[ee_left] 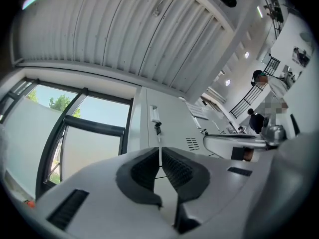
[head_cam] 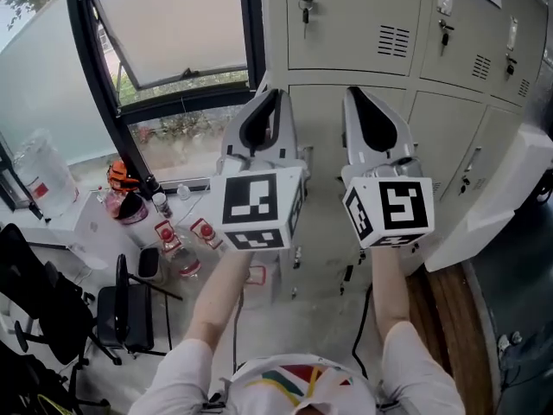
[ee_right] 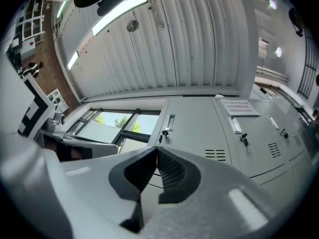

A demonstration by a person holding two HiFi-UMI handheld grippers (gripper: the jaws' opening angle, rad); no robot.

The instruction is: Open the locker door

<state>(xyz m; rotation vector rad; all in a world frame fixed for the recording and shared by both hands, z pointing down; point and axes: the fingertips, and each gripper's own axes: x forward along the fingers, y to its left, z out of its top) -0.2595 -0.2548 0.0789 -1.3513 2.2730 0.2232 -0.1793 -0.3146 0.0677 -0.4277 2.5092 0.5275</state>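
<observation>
Locker door (ee_right: 197, 128): pale grey, shut, key (ee_right: 163, 132) in lock.
Notice (ee_right: 240, 107): print unreadable.
Left tongs (ee_left: 160, 158): closed, empty.
Right tongs (ee_right: 156, 158): closed, empty.

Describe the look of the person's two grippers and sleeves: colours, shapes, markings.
Both the left gripper and right gripper are pale grey, smooth-shelled bodies tapering to fingers with black ribbed inner faces. Each carries a white cube, left cube and right cube, printed with black square markers. The person wears white short sleeves.

Grey locker door (head_cam: 354, 24), shut and upright, key (head_cam: 307, 7) at its left edge, vent slits (head_cam: 393, 40) at its right.
</observation>
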